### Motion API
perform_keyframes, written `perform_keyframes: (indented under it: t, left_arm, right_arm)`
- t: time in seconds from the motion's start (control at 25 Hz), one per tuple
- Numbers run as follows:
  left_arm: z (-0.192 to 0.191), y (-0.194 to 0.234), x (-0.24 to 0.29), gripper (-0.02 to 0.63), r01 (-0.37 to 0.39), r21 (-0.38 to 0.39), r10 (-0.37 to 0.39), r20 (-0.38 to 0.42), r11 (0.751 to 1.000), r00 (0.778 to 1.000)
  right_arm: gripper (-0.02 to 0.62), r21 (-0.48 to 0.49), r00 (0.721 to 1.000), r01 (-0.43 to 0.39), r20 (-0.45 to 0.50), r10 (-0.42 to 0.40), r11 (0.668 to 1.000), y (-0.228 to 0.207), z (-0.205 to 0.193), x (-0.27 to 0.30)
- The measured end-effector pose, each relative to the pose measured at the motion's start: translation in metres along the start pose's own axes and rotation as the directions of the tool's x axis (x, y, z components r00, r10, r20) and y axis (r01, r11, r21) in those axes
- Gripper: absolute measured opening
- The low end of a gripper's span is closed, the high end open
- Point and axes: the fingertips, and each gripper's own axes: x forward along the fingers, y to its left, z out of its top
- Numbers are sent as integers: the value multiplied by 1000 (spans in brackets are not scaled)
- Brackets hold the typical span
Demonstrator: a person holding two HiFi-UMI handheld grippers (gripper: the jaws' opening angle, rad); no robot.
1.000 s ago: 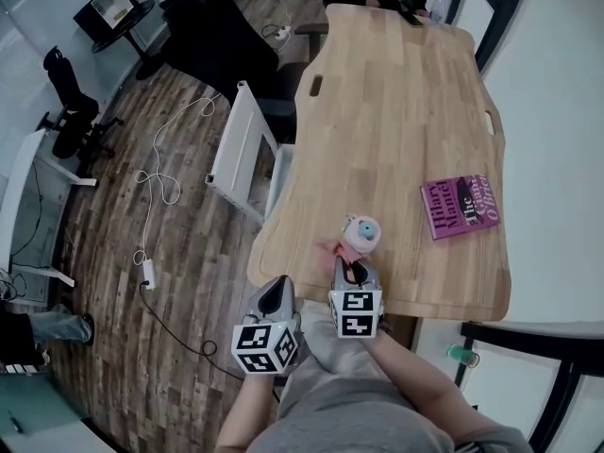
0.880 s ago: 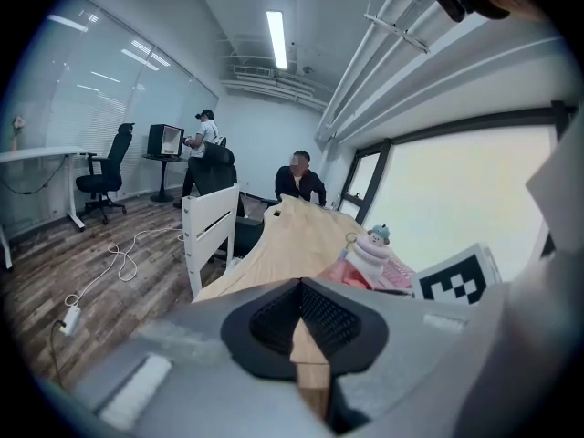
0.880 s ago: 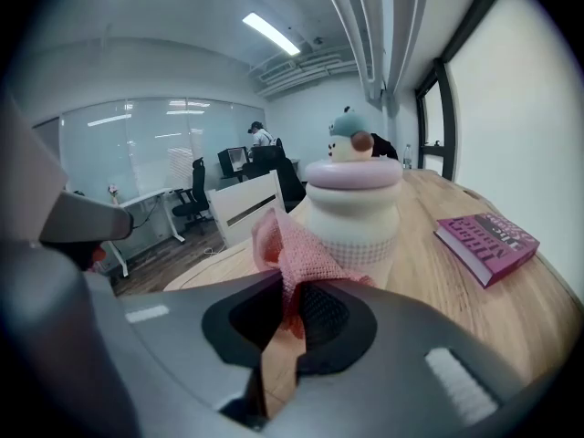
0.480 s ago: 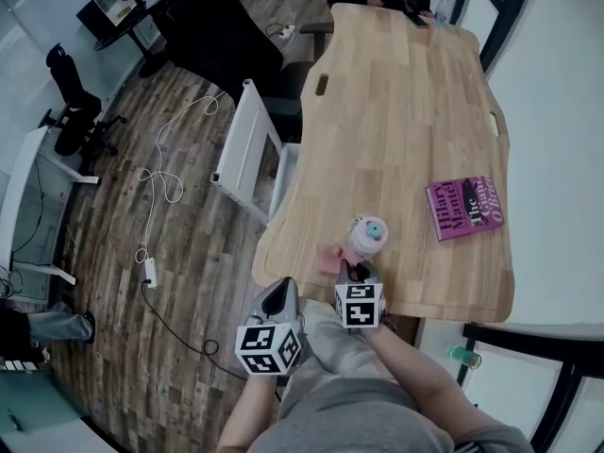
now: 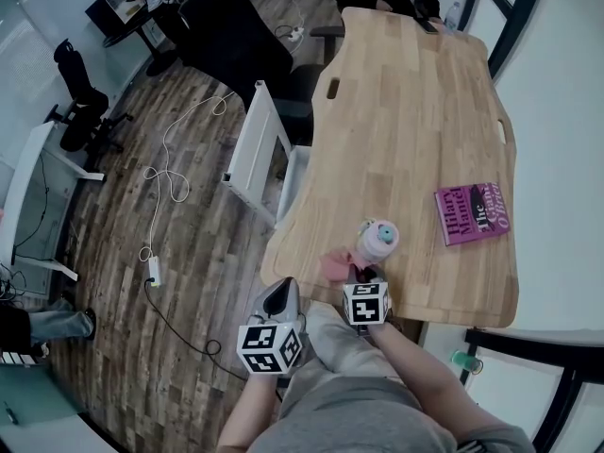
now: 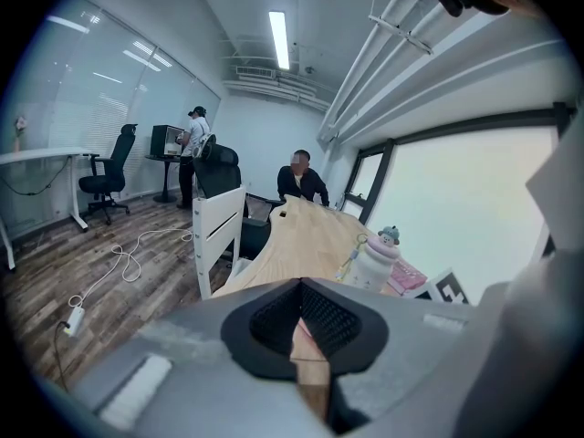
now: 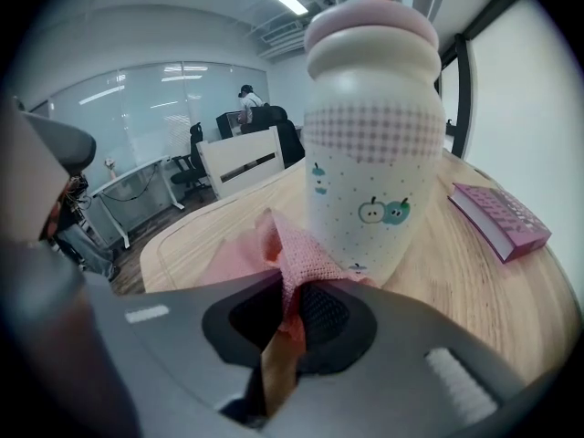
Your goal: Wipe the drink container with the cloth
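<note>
1. Pinching a bunched fold of the pink cloth (image 7: 274, 245), the right gripper (image 7: 287, 318) has its jaws closed tight on the fabric. The loose remainder spreads leftward over the wooden table (image 5: 406, 111).
2. The drink bottle (image 7: 374, 153) is cream with a pink lid, a checked band and small apple prints. It stands upright close to the table's near edge, directly ahead of the right gripper. The gripped fold lies against the foot of its wall and appears to touch it.
3. The left gripper (image 6: 301, 331) has its jaws pressed together with nothing between them. It hangs off the table's edge above the person's lap, well apart from the bottle.
4. A pink book (image 5: 474, 211) lies flat on the table to the bottle's right, apart from it and clear of the work.
5. As I judge it, the cloth has been secured and brought to the bottle, so the wiping itself is the step in hand, low on the body. How much of the surface has been covered cannot be told from here.
6. The next move calls for drawing the cloth up and around the wall without loosening the pinch.
7. Nothing steadies the bottle, so a sideways push could slide or tip it toward the near edge. The pressure should therefore be light. Otherwise the left gripper would need to open and hold the bottle first.
</note>
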Motion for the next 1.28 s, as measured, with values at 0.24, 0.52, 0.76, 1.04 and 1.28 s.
perform_keyframes:
  t: [0.24, 0.52, 0.76, 1.04, 1.28]
  left_arm:
    - [4, 3, -6, 5, -5, -5, 5, 17, 1000, 1000]
    - [4, 4, -19, 5, -20, -12, 20, 39, 1000, 999]
    - [4, -3, -30, 5, -26, -9, 26, 63, 1000, 998]
    - [9, -4, -53, 5, -48, -18, 50, 107, 999, 993]
    - [13, -11, -72, 5, -60, -29, 64, 155, 998, 986]
  right_arm:
    - [28, 7, 1000, -3, 0, 3, 1000, 1, 1, 0]
    - [27, 14, 998, -31, 49, 31, 999, 6, 12, -20]
    - [28, -31, 988, -96, 121, 99, 995, 18, 30, -51]
    - [28, -73, 955, -179, 228, 191, 981, 41, 56, -101]
    - [28, -164, 908, -240, 311, 281, 957, 62, 77, -149]
